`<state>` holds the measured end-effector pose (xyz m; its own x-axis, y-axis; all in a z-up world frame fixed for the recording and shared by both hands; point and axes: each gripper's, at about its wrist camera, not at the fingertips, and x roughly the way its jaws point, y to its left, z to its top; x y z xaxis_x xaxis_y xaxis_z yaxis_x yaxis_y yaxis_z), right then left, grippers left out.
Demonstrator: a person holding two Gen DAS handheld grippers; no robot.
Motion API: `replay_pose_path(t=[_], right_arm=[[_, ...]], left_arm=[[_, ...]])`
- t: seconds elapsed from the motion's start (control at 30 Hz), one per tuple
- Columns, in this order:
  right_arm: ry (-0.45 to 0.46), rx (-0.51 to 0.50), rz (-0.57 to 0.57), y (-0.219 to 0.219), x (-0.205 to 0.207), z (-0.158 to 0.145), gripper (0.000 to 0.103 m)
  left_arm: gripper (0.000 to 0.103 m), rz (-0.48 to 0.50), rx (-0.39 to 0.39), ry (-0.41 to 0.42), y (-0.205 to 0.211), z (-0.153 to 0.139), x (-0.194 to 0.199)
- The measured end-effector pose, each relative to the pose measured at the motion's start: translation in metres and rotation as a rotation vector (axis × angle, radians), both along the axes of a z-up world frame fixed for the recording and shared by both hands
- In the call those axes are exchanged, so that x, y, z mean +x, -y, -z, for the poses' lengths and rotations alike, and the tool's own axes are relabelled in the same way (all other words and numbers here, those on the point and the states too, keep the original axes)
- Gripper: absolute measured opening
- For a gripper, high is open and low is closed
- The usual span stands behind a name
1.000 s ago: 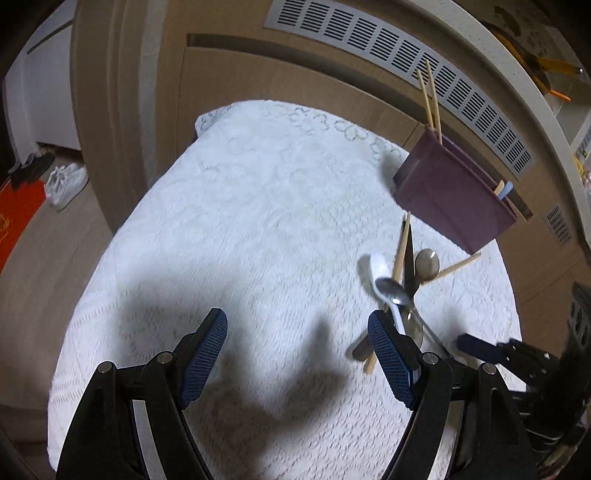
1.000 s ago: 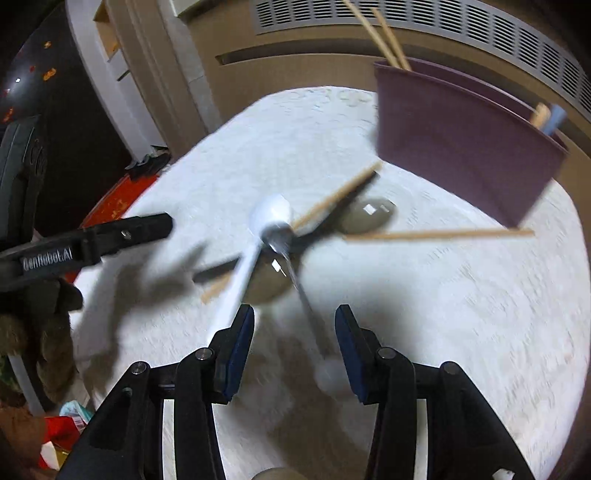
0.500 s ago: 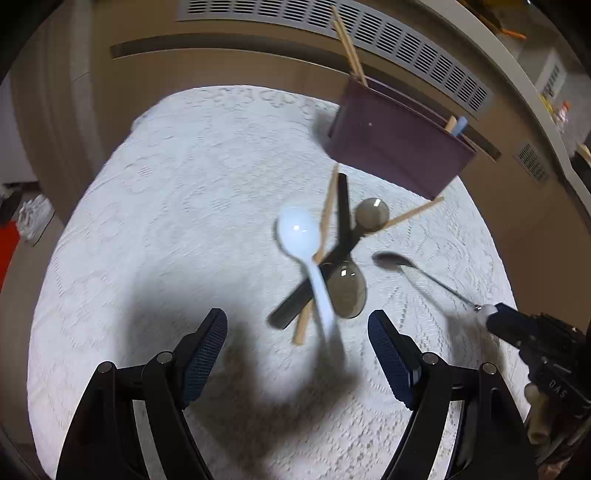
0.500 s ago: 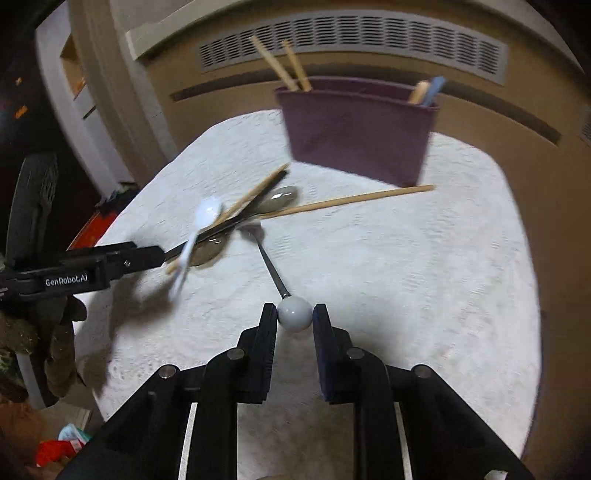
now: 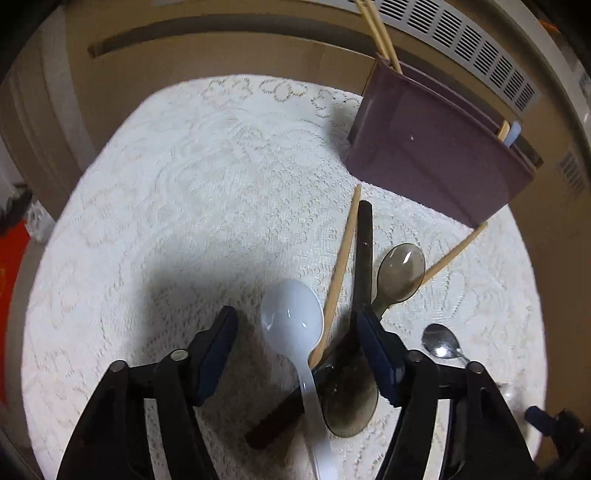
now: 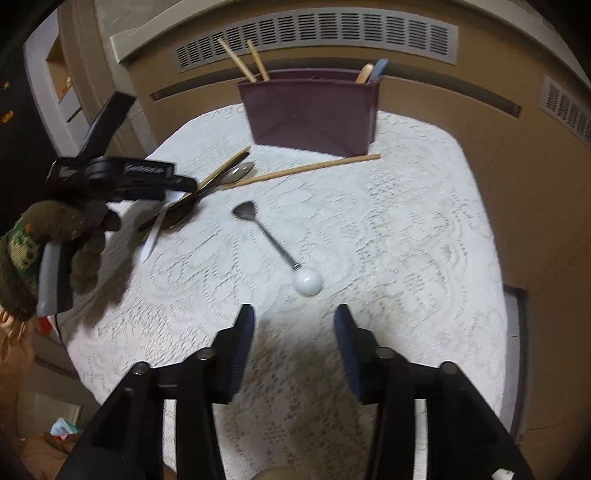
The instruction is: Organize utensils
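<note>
A purple utensil holder stands at the table's far edge with chopsticks and two handles in it; it also shows in the left wrist view. A pile lies before my open left gripper: a white plastic spoon between its fingers, two smoky spoons, a dark handle and chopsticks. My right gripper is open and empty, just behind a metal spoon with a white ball end that lies alone on the cloth.
The table is covered with a white lace cloth. A brown cabinet wall with vent grilles stands right behind the holder. A loose chopstick lies in front of the holder. The table edge drops off at left and right.
My right gripper has opened, let go of the ball-end spoon on the cloth and drawn back. My left gripper has moved in over the pile so the white spoon lies between its fingers.
</note>
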<state>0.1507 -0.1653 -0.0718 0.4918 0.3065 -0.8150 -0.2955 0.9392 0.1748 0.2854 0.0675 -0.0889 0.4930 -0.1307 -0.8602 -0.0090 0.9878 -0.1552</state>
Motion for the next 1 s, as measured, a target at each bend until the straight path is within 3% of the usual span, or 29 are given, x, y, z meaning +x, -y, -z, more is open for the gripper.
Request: replay_pose_path(t=[0.03, 0.07, 0.23, 0.33, 0.47, 0.5, 0.6, 0.67, 0.87, 1.0], right_arm=[[-0.004, -0.011, 0.002, -0.003, 0.001, 0.003, 0.054], [-0.008, -0.026, 0.005, -0.005, 0.002, 0.006, 0.054], [-0.034, -0.1, 0.048, 0.001, 0.018, 0.017, 0.054], [-0.058, -0.12, 0.094, 0.013, 0.033, 0.023, 0.054], [-0.012, -0.244, 0.212, 0.022, 0.048, 0.023, 0.055], [-0.004, -0.219, 0.224, 0.024, 0.049, 0.019, 0.055], [-0.023, -0.029, 0.173, 0.021, 0.047, 0.007, 0.055], [-0.026, 0.038, 0.11, 0.006, 0.046, 0.002, 0.055], [0.016, -0.043, -0.064, -0.063, 0.07, 0.001, 0.053], [-0.01, -0.102, -0.097, -0.089, 0.095, 0.015, 0.052]], left_arm=[[0.044, 0.012, -0.002, 0.015, 0.001, -0.001, -0.001], [0.035, 0.018, -0.01, 0.024, 0.002, -0.002, -0.003], [0.034, 0.045, -0.011, 0.057, 0.007, -0.011, -0.027], [0.034, 0.062, -0.063, 0.078, 0.008, -0.018, -0.05], [0.035, 0.078, -0.126, 0.085, 0.009, -0.024, -0.079], [0.035, 0.08, -0.126, 0.085, 0.011, -0.025, -0.085], [0.035, 0.079, -0.103, 0.095, 0.011, -0.026, -0.097], [0.035, 0.082, -0.071, 0.106, 0.014, -0.027, -0.101], [0.035, 0.107, -0.077, 0.108, 0.019, -0.029, -0.105], [0.035, 0.107, -0.072, 0.114, 0.016, -0.035, -0.109]])
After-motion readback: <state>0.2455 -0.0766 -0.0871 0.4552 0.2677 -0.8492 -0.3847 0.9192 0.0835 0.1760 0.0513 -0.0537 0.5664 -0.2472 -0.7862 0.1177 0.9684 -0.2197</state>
